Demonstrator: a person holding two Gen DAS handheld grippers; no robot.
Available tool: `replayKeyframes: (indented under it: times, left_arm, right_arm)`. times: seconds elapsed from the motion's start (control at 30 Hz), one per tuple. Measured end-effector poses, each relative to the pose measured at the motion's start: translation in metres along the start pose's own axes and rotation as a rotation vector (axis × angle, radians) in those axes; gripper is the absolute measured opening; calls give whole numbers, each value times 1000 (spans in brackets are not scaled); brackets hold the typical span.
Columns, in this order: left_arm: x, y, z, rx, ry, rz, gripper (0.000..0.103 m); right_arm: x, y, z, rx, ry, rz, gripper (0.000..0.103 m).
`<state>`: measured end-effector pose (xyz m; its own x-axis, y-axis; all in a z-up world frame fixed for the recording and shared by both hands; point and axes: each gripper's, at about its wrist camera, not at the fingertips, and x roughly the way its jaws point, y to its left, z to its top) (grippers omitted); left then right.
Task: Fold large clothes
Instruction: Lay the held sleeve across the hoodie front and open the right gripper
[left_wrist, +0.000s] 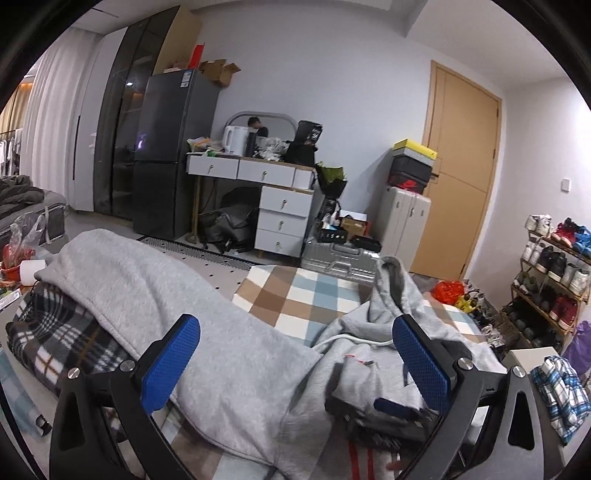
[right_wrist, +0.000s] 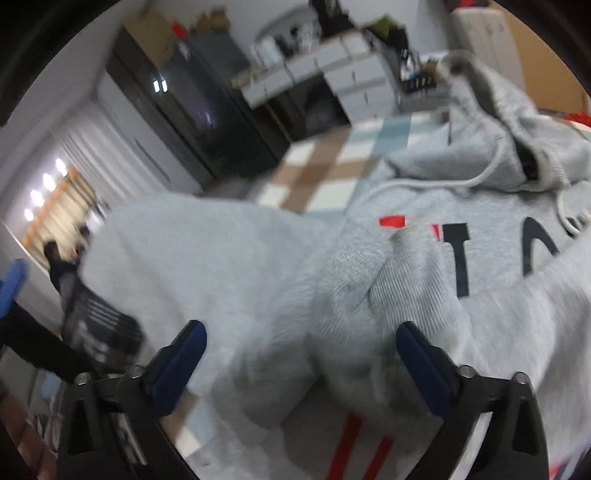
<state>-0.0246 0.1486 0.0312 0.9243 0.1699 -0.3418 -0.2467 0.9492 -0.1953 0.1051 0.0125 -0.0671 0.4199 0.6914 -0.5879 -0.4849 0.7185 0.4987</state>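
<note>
Closest in, the left tongs (left_wrist: 295, 363) stand spread wide over a grey hoodie (left_wrist: 229, 354), pinching nothing, the cloth lying loose between the 2 blue pads (left_wrist: 168, 363). The right tongs (right_wrist: 301, 360) are spread as well, with a ribbed cuff (right_wrist: 369, 280) bunched between their fingers but not pressed by them; that view is blurred. The hoodie lies spread over a checked rug (left_wrist: 303, 291), with 1 sleeve (left_wrist: 122, 273) draped over a plaid blanket (left_wrist: 55, 332) at the left and its hood (left_wrist: 395, 291) humped up at the far end. A white drawstring (right_wrist: 436, 181) trails across its chest above dark lettering (right_wrist: 458, 254). Beyond the rug stand a dark fridge (left_wrist: 166, 155), a cluttered white worktop (left_wrist: 251, 171) with drawers, a silver suitcase (left_wrist: 338, 256), a wooden door (left_wrist: 458, 170) and, at the right, a shoe rack (left_wrist: 554, 273).
</note>
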Motion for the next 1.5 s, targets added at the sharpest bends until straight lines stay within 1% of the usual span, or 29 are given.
replayKeyframes:
  times: [0.07, 0.1, 0.13, 0.17, 0.23, 0.3, 0.37, 0.47, 0.53, 0.57, 0.6, 0.63, 0.67, 0.73, 0.77, 0.8, 0.83, 0.87, 0.9, 0.93, 1.0, 1.07, 1.13, 1.2, 1.27, 1.37, 1.5]
  left_arm:
    - [-3, 0, 0, -10, -8, -19, 102]
    - [-5, 2, 1, -17, -14, -25, 102]
    - [-7, 2, 0, -23, -23, -35, 102]
    - [-10, 1, 0, -28, -33, -40, 102]
    - [-15, -3, -1, -25, -57, -51, 102]
    - [-20, -12, -5, 13, -86, -48, 102]
    - [-20, -24, -8, 56, -78, -32, 102]
    - [-16, -35, -6, 104, 4, -43, 102]
    - [-22, -35, -1, 124, 27, -45, 102]
    - [-26, -33, 3, 139, 30, -27, 102]
    - [-29, -32, 5, 150, 27, -17, 102]
    - [-34, -29, 10, 161, 23, -17, 102]
    - [-38, -23, 18, 172, 28, -21, 102]
    - [-39, -18, 23, 194, 60, 15, 102]
    - [-39, -17, 23, 212, 67, 42, 102]
    - [-37, -18, 21, 229, 65, 71, 102]
    - [-37, -17, 17, 247, 62, 108, 102]
    - [-35, -18, 13, 255, 67, 123, 102]
    - [-32, -18, 9, 255, 79, 128, 102]
    - [-28, -14, 5, 237, 101, 132, 102]
    - [-23, -8, 1, 195, 130, 143, 102]
    - [-16, 7, -2, 137, 154, 166, 102]
    - [-15, 19, -3, 116, 165, 202, 102]
    - [-13, 32, 1, 92, 161, 232, 102]
    - [-14, 46, 5, 60, 163, 241, 102]
    - [-14, 55, 8, 64, 157, 265, 102]
    - [-13, 63, 8, 95, 152, 286, 102]
  right_arm:
    - [-19, 2, -14, 8, -32, 29, 103]
    - [-30, -1, -25, 22, -58, 29, 103]
    - [-35, 0, -32, 34, -82, 20, 103]
    - [-50, -6, -46, 56, -119, 0, 103]
    - [-72, -8, -66, 65, -140, -19, 103]
    - [-90, -16, -76, 87, -160, -40, 103]
    - [-112, -24, -85, 114, -191, -52, 103]
    - [-133, -37, -73, 149, -202, -93, 103]
    - [-142, -43, -61, 164, -203, -108, 103]
    - [-146, -44, -54, 150, -205, -104, 103]
    - [-152, -43, -44, 112, -201, -127, 103]
    - [-155, -43, -42, 88, -196, -147, 103]
    - [-161, -40, -34, 32, -208, -181, 103]
    - [-171, -37, -30, -29, -264, -214, 103]
    - [-175, -35, -30, -51, -286, -240, 103]
    - [-181, -35, -30, -81, -331, -278, 103]
    - [-184, -36, -34, -91, -368, -290, 103]
    - [-188, -38, -38, -91, -400, -303, 103]
    - [-190, -39, -41, -82, -414, -317, 103]
    - [-191, -41, -41, -65, -404, -334, 103]
    - [-194, -45, -40, -73, -377, -323, 103]
    - [-198, -49, -45, -89, -384, -328, 103]
    - [-200, -52, -48, -98, -371, -331, 103]
    - [-200, -58, -47, -72, -360, -329, 103]
    - [-202, -63, -46, -38, -362, -313, 103]
    - [-202, -65, -46, -12, -362, -305, 103]
    - [-198, -61, -49, -41, -347, -327, 103]
